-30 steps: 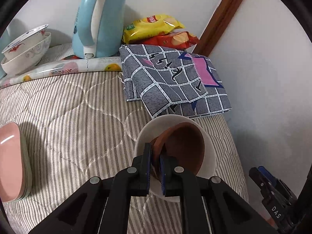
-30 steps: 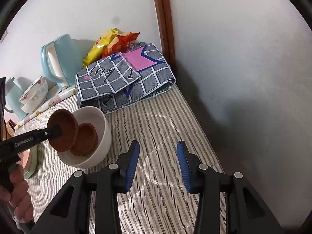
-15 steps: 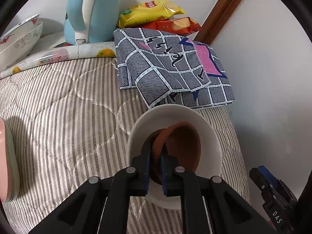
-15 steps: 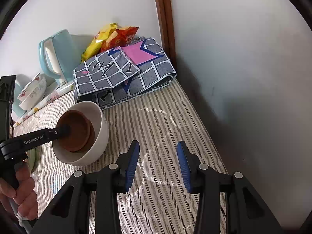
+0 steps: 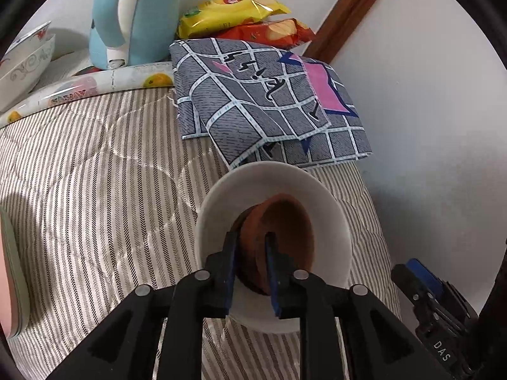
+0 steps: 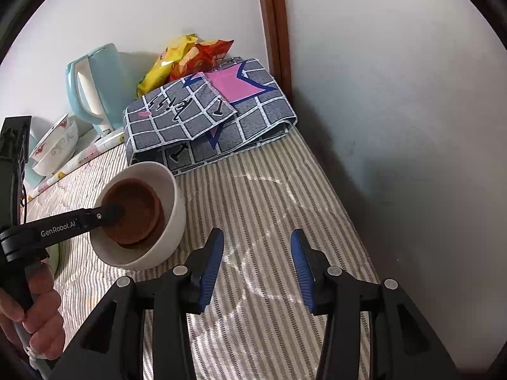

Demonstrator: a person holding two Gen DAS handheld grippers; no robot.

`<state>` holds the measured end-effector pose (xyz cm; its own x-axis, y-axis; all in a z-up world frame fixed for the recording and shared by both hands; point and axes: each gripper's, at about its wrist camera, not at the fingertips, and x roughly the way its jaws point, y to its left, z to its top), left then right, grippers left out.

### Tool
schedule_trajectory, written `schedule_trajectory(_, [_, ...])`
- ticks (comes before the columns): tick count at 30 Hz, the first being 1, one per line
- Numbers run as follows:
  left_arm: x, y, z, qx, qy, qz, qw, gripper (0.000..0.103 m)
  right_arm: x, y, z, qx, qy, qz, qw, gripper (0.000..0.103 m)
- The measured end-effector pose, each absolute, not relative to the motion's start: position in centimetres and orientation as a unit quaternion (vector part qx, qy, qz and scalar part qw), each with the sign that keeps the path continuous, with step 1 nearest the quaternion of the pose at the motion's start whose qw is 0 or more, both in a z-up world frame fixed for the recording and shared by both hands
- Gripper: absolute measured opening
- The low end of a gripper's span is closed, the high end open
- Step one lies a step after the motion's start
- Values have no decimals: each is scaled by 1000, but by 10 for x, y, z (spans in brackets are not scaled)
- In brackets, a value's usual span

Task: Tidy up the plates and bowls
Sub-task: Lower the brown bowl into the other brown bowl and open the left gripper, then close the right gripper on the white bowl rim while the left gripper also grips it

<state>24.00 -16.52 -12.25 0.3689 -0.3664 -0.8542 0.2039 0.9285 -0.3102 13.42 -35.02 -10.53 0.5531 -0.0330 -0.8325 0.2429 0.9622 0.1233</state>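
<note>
A white bowl stands on the striped quilt. A small brown dish lies nested on another brown dish inside it. My left gripper has its jaws slightly parted around the top dish's near rim, no longer pinching it; its finger also shows in the right wrist view. My right gripper is open and empty above the quilt, to the right of the white bowl.
Two stacked patterned bowls sit at the back left by a light blue kettle. A folded grey checked cloth and snack bags lie behind the white bowl. A pink plate stack is at the left edge. A wall runs along the right.
My left gripper lowered the tilted brown dish into the white bowl onto the other brown dish, and its jaws have parted a little. The right gripper stayed open.
</note>
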Motion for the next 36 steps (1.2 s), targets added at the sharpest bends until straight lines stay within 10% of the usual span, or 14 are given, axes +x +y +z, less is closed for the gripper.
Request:
schedule_trajectory(23, [237,-127,-111,-86,517,-144,839,23,179,-301,-107,92,473,-25,876,44])
schedule_trajectory(36, [245,-141,-133,-72,534,-140,831,23,198,-286,-140,49,524,-41,849,22])
